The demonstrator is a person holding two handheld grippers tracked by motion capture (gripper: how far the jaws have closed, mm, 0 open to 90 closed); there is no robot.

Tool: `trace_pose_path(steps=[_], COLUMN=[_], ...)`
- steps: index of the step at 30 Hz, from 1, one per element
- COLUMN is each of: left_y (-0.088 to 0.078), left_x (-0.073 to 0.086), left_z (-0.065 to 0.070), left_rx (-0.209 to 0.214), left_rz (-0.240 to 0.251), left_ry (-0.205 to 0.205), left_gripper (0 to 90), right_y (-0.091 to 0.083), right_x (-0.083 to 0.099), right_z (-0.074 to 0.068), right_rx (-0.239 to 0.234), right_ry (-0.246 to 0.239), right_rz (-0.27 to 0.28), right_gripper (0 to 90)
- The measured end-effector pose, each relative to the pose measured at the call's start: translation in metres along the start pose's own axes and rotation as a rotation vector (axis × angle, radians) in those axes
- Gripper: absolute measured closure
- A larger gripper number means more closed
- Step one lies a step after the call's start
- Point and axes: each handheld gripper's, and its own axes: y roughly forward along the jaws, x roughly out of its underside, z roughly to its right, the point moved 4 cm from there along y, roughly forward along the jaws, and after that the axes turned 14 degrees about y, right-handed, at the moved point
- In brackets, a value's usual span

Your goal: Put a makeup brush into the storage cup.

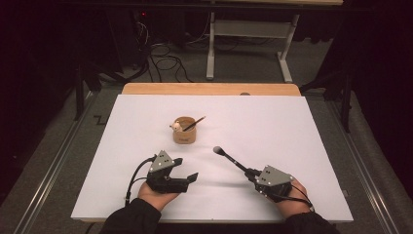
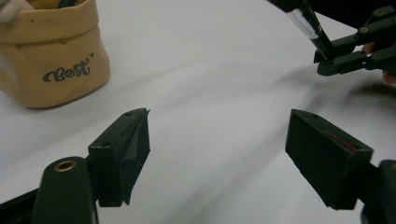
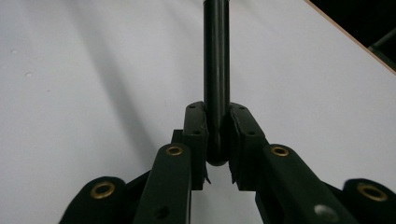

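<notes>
Black-handled makeup brush (image 1: 233, 161) is sitting clamped in your right gripper (image 1: 250, 173), pointing to ten o'clock; keep it steady toward the tan paper cup (image 1: 184, 130) while your left gripper (image 1: 187, 170) is gaping empty.

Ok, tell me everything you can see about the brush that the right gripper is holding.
The brush is slim with a glossy black round handle, a shiny metal band near the head, and a small rounded dark tuft. The right gripper is shut on the blunt end of its handle, pads pressing both sides. It slants away from the gripper, head toward the tan pot, above the white table. Whether the tuft touches the table is unclear.
</notes>
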Motion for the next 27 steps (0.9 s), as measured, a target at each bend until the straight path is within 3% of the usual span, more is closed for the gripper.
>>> trace_pose_path(steps=[12,27], left_y=[-0.004,-0.004], left_x=[-0.003,-0.008], left_z=[0.001,0.003], left_rx=[-0.029,-0.016], left_rz=[0.060,0.090], left_ry=[0.012,0.001], left_gripper=[10.7,2.5], right_y=[-0.009,-0.015], right_x=[-0.001,-0.008], right_z=[0.010,0.009], right_rx=[-0.035,-0.058], right_ry=[0.154,0.243], right_rz=[0.088,0.162], right_gripper=[80.1,80.1])
